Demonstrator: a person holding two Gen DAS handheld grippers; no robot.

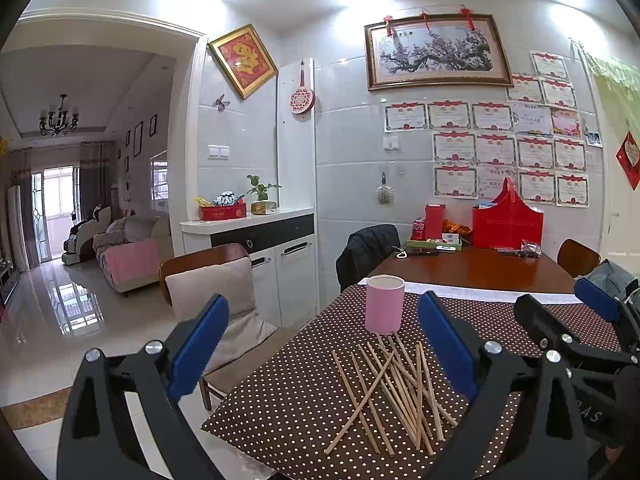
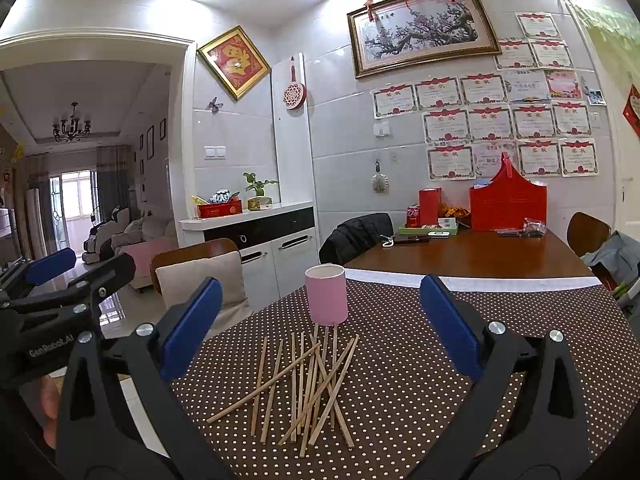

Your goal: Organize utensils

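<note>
Where the polka-dot cloth (image 1: 280, 392) covered the near end of the table (image 1: 480, 268), a loose pile of chopsticks (image 1: 394, 392) lay scattered and crossed over one another. They were thin, pale wooden sticks, plain and uniform in colour, most pointing roughly toward the cup (image 1: 385, 304), with one or two lying slantwise across the rest. The far tips of several reached the foot of the cup; whether they touched it could not be told. The cup was pink, cylindrical and upright, with a white rim, standing on the cloth just beyond the pile.

Both grippers hung above the near edge of the table, apart from the sticks. The left gripper (image 1: 320, 344) had its blue-padded fingers (image 1: 448, 344) spread wide with nothing between them. The right gripper (image 2: 320, 328) was likewise spread, its fingers (image 2: 192, 328) empty, the pile showing between them. In the right wrist view the left gripper appeared at the left edge.
</note>
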